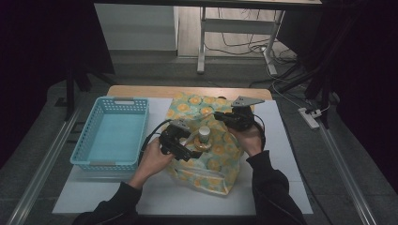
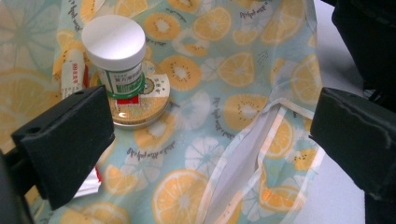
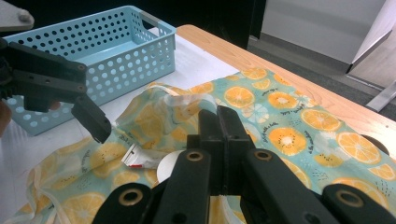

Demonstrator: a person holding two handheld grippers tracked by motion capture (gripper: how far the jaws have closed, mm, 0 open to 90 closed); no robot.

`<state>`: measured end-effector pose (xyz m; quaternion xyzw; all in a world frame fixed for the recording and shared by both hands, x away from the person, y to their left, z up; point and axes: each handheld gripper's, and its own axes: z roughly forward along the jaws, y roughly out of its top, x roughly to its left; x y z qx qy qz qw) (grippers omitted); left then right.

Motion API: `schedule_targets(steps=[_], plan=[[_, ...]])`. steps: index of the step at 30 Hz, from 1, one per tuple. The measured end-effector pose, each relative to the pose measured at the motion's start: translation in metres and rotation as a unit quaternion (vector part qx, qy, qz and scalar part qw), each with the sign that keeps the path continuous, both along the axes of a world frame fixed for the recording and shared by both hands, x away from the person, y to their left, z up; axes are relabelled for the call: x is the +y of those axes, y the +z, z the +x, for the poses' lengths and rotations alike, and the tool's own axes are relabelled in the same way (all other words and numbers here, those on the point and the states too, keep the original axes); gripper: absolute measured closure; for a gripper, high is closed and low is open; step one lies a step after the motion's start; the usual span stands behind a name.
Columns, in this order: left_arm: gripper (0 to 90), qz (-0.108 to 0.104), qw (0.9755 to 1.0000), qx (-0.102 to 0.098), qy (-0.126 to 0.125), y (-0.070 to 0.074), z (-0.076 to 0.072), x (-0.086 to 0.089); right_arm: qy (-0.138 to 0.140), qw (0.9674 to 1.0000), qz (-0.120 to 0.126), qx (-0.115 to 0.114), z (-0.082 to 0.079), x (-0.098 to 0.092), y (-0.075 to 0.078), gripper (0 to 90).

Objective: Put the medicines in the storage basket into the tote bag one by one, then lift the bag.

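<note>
Your left gripper (image 2: 205, 140) jaws wide apart, nothing btwn; right gripper (image 3: 219, 135) clamped on thin, floppy fruit-print bag (image 1: 206, 140) mid-table. White-capped bottle (image 2: 116, 56) inside: light, rigid; grab below cap.

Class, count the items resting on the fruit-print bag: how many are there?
3 visible: a white-capped bottle standing on a round flat tin, and a tube lying just beside them on the fruit-print bag. More could be hidden inside the bag.

Grey floor (image 1: 42, 140), wooden table (image 1: 187, 91), white desk frame (image 1: 202, 42), floor cables (image 1: 244, 47)
</note>
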<state>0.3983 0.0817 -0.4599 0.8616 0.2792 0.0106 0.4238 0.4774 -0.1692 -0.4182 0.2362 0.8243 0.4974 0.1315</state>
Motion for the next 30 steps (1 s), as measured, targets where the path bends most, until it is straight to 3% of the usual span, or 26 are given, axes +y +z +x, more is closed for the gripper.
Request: schedule_targets(steps=[4,15,23,30], plan=[[0.0,0.005,0.9999,-0.012,0.004,-0.003,-0.007,0.002,0.001,1.0000,0.000,0.000,0.000,0.000,0.000,90.0],[0.0,0.027,0.9996,-0.005,0.010,-0.016,-0.023,0.004,0.002,1.0000,-0.001,0.001,-0.002,-0.001,0.000,90.0],[0.3,0.043,0.9988,0.005,0.023,-0.029,-0.022,0.001,0.005,1.0000,-0.002,0.000,-0.003,0.001,0.001,90.0],[0.0,0.066,0.9978,-0.001,0.006,-0.041,-0.022,-0.003,0.007,1.0000,-0.003,0.001,-0.004,0.001,0.000,90.0]])
